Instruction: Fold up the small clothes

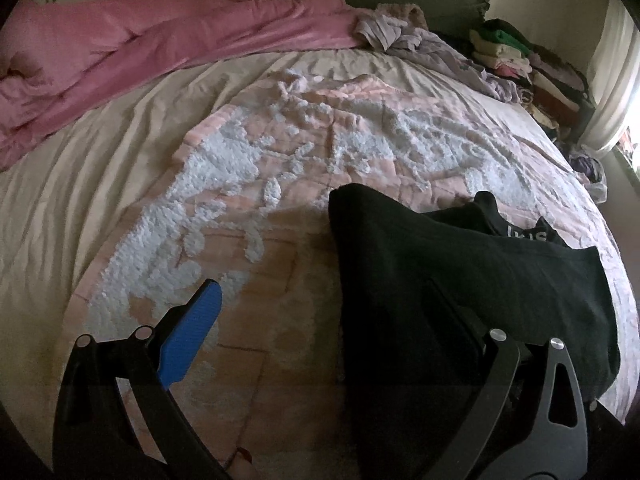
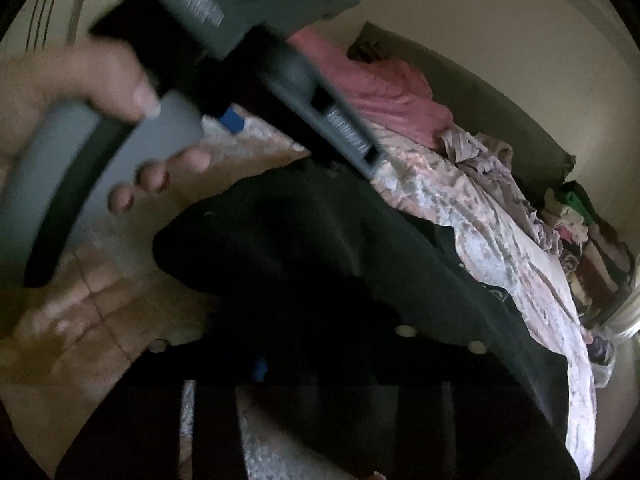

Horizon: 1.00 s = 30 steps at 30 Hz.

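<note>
The left tool [image 1: 320,320] is gaping wide, black garment [image 1: 460,280] draped over one finger above the bed [image 1: 60,200], probably for spreading; the right tool's [image 2: 320,360] grip is hidden by cloth, so I cannot tell.

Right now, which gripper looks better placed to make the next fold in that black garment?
Probably the right gripper: the black garment drapes over it, so it seems to have hold already, though its fingers are hidden. The left gripper is wide open, with the cloth only covering one finger, above the blanket.
</note>
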Each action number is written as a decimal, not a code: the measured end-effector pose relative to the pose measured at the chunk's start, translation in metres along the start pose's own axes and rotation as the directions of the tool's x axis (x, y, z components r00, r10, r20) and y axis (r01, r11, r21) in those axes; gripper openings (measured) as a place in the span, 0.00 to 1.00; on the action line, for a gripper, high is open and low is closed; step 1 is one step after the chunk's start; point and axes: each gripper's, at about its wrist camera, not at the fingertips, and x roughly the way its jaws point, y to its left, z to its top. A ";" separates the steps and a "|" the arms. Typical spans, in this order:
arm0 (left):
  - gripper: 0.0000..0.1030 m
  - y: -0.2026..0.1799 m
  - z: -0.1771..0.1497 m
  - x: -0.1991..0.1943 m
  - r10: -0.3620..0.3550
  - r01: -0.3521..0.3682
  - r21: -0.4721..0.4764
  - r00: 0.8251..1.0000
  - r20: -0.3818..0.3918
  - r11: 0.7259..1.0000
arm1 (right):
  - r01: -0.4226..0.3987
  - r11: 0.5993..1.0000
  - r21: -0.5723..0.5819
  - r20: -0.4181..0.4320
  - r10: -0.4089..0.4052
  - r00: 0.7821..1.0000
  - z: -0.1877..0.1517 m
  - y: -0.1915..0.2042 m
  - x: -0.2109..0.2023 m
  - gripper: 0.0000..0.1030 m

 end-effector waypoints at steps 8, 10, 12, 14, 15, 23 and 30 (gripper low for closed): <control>0.91 -0.005 -0.003 0.004 -0.077 0.077 -0.004 0.997 -0.018 0.997 | -0.042 0.995 0.085 0.038 0.039 0.999 -0.002 -0.016 -0.015 0.16; 0.91 -0.007 -0.004 0.005 -0.108 0.108 -0.008 0.994 -0.026 0.994 | -0.035 0.996 0.085 0.050 0.031 0.998 -0.002 -0.016 -0.018 0.16; 0.91 -0.008 -0.006 0.007 -0.141 0.140 -0.019 0.989 -0.034 0.990 | -0.036 0.995 0.092 0.058 0.031 0.998 -0.003 -0.018 -0.021 0.15; 0.90 -0.009 -0.007 0.009 -0.171 0.170 -0.028 0.984 -0.044 0.985 | -0.037 0.995 0.096 0.063 0.031 0.997 -0.003 -0.019 -0.023 0.15; 0.90 -0.010 -0.008 0.010 -0.192 0.190 -0.039 0.980 -0.046 0.981 | -0.036 0.995 0.096 0.068 0.029 0.997 -0.004 -0.020 -0.023 0.15; 0.37 -0.032 -0.012 0.005 -0.290 0.286 -0.058 0.954 -0.072 0.956 | -0.034 0.994 0.108 0.090 0.025 0.996 -0.007 -0.025 -0.031 0.14; 0.24 -0.065 0.000 -0.029 -0.282 0.282 -0.017 0.959 -0.015 0.959 | -0.002 0.986 0.169 0.123 -0.019 0.992 -0.012 -0.044 -0.053 0.14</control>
